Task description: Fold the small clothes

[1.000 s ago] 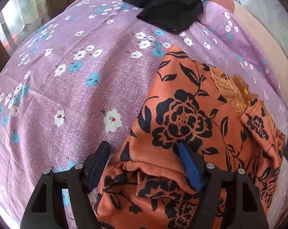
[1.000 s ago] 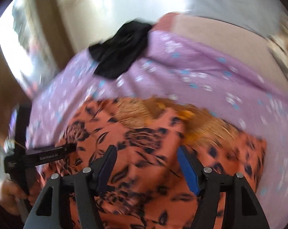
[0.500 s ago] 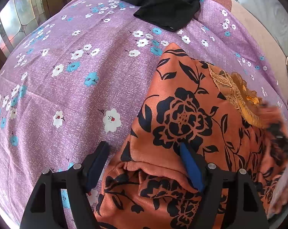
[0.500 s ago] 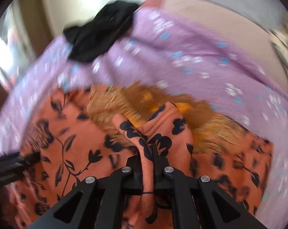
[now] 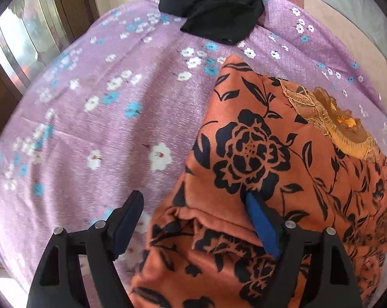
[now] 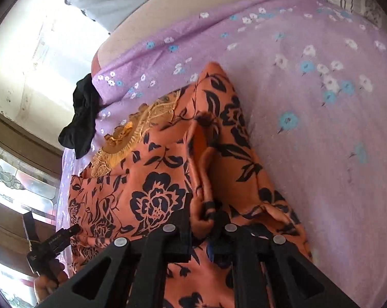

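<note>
Right gripper [image 6: 201, 220] has swung, clamping orange garment [image 6: 155, 179] fold.

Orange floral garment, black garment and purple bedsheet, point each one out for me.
orange floral garment [image 5: 249, 151], left wrist view, on its large black rose print.
black garment [image 5: 216, 7], left wrist view, middle of the crumpled pile.
purple bedsheet [image 6: 321, 154], right wrist view, bare stretch beside the garment.

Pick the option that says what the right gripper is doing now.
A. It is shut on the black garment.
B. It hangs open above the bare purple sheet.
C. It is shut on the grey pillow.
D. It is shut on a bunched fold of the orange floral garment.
D: in the right wrist view the right gripper has its fingers closed together with a fold of the orange floral garment pinched between them.
</note>
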A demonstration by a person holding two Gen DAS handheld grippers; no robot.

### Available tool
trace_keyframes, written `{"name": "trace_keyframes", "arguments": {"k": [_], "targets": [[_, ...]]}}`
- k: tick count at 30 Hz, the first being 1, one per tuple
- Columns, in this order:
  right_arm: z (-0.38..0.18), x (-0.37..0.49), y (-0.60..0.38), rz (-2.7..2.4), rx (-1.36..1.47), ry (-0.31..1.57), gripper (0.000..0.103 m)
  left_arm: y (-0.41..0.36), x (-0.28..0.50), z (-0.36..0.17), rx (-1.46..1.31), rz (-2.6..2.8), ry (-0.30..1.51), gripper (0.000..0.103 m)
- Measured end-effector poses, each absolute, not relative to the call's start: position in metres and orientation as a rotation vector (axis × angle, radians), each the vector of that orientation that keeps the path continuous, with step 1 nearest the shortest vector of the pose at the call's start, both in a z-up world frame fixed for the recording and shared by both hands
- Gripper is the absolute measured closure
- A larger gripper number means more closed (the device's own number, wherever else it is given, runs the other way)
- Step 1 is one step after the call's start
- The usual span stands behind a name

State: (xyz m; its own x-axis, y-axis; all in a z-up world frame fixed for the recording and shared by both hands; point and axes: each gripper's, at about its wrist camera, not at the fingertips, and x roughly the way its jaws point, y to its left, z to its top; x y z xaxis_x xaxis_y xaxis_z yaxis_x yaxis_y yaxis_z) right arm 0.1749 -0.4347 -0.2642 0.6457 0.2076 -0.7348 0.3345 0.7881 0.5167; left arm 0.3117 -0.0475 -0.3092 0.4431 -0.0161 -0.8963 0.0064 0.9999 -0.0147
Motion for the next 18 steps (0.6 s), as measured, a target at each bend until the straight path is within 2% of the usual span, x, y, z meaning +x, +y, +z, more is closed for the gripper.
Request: {"name": "trace_keyframes", "arguments": {"k": [6,12,18], "targets": [[-0.221,0.163,-0.427,-0.249,0.493,0.695,0.087,-0.046,0.286,-0.273,0.045,0.004,0.936,0.020],[-0.206,0.161,-0.453,-0.282,0.493,0.635,0.084,-0.073,0.289,-0.277,0.045,-0.107,0.941,0.020],[-0.247,0.214,-0.429,-0.099,0.494,0.861,0.084,-0.105,0.299,-0.313,0.187,-0.123,1.040,0.020]]}}
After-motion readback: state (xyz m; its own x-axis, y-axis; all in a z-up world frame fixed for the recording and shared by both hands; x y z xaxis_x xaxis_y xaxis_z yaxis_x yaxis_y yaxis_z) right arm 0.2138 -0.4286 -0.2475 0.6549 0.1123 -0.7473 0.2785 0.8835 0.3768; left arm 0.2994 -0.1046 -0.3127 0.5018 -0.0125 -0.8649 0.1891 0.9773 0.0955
